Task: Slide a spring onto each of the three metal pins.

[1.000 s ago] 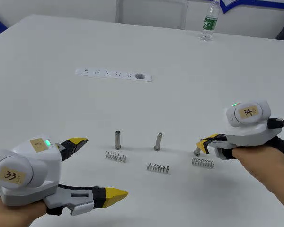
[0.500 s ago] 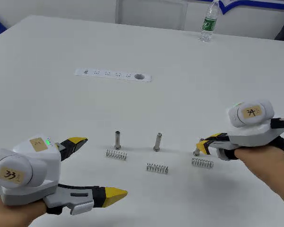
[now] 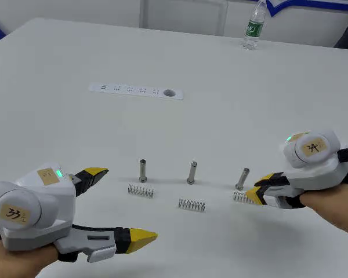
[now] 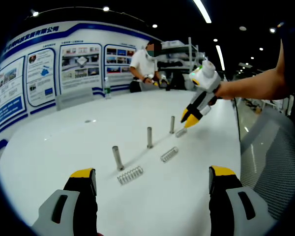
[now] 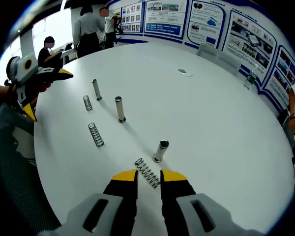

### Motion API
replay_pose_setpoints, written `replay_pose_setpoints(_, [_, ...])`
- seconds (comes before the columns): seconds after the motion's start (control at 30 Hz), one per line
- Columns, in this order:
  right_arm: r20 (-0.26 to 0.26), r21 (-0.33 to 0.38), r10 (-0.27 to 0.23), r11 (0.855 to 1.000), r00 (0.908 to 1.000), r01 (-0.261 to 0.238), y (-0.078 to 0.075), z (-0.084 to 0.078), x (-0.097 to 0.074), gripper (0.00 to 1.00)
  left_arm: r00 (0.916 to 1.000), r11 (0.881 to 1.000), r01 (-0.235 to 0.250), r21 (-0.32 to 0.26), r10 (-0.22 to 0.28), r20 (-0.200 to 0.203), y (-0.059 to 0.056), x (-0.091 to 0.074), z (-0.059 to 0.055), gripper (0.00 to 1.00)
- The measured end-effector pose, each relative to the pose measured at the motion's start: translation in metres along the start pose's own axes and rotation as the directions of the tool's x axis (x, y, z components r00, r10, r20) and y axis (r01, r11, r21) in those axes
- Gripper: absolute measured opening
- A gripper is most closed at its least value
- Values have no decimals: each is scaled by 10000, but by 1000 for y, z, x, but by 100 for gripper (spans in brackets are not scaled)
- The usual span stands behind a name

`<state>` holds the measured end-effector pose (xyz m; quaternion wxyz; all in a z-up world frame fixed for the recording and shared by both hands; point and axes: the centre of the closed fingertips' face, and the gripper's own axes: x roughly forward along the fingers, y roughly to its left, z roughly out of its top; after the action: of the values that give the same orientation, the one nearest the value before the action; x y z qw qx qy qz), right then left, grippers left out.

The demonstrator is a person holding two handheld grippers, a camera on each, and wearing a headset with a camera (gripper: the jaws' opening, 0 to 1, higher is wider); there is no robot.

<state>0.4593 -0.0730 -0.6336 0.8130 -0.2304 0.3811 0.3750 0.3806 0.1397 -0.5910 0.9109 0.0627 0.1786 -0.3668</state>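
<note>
Steel on the white table (image 3: 220,116): left pin (image 3: 142,170), middle pin (image 3: 192,172) and right pin (image 3: 242,178) upright in a row, with the left spring (image 3: 140,190), middle spring (image 3: 192,204) and right spring (image 3: 239,197) lying flat, one just in front of each. All three pins bare, so nothing threaded yet.

Hovers low over the table with the right gripper (image 5: 148,178), fingers drawn close but not pressed together, straddling the near end of the right spring just beside its pin; no squeeze visible. Goes for that end, probably so that the far end is left free to slip over the pin top. Holds the left gripper (image 3: 120,204) back near the left spring, fingers spread wide and gripping nothing, likely parked clear of the row or ready to steady a pin. Left and middle springs untouched on the table.
</note>
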Motion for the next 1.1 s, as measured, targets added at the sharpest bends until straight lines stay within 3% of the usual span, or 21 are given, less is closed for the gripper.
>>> replay_pose_setpoints(0.13, [-496,-856,58,9963,9988,-100,-2,-8,0,21,10000,10000,-33,-9,33,-45,2,-2,-2,97])
replay_pose_setpoints(0.4, [-951,-1093,399,9927,9947,-503,-6,-20,6,21,9999,10000,-60,-49,59,-98,1,-2,-3,96])
replay_pose_setpoints(0.73, [-1302,-1714,807,9798,9882,-1026,-4,-27,14,21,9998,10000,-73,-67,72,-176,0,-2,-3,96])
replay_pose_setpoints(1.1, [-1310,-2113,1204,9664,9840,-1464,-4,-28,18,19,9995,9999,-114,-112,111,-288,0,-2,-6,96])
